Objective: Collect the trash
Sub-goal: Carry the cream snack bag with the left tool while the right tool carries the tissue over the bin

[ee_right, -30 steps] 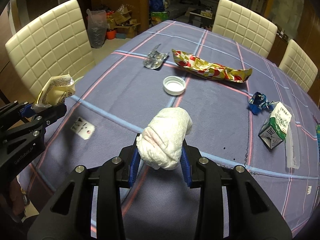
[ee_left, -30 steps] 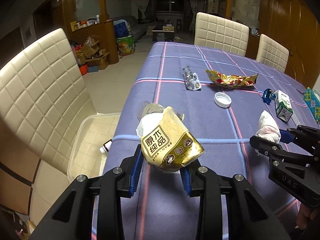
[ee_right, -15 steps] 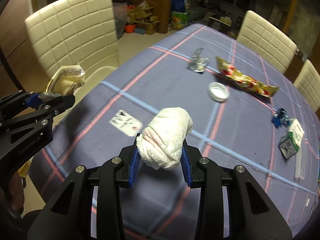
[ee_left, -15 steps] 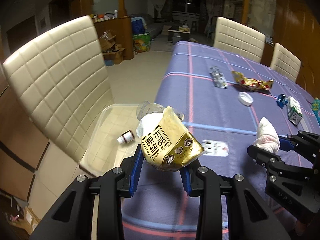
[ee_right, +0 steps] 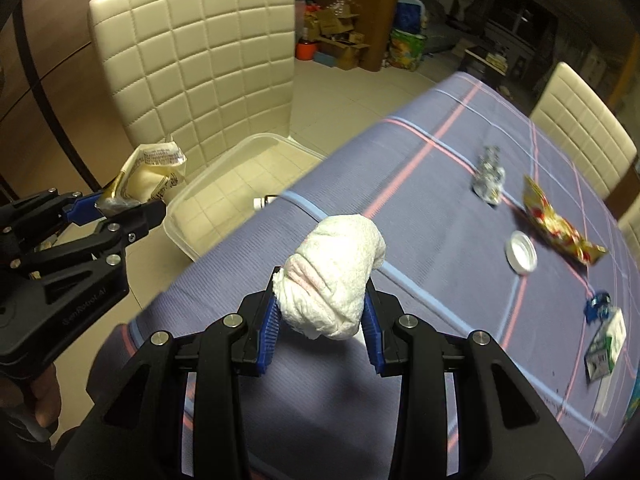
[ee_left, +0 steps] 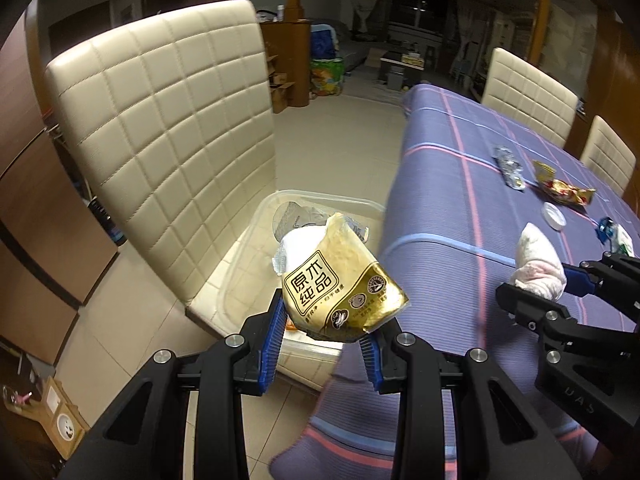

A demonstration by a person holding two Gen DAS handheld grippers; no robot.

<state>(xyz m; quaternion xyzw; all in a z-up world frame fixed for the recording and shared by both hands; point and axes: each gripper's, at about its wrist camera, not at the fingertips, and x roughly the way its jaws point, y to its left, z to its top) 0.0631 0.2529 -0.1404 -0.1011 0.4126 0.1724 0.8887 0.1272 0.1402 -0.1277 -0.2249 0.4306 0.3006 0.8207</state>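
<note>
1. Left tool (ee_left: 324, 334), clamped on gold wrapper (ee_left: 340, 288), hangs above clear bin (ee_left: 320, 198) on the chair seat; the bin lies at 12 o'clock, nearer this tool.
2. Right tool (ee_right: 320, 320), clamped on tissue wad (ee_right: 332, 272), is over the bench (ee_right: 420, 208); the bin (ee_right: 240, 142) lies at 10 o'clock.

Ahead of and below the left gripper (ee_left: 322, 346) sits the bin (ee_left: 280, 208) on the chair (ee_left: 160, 128) seat. The table (ee_left: 460, 208) lies to its right. The right gripper (ee_right: 320, 320) hangs over the table edge; cap (ee_right: 521, 251) and wrappers (ee_right: 560, 224) lie ahead-right.
</note>
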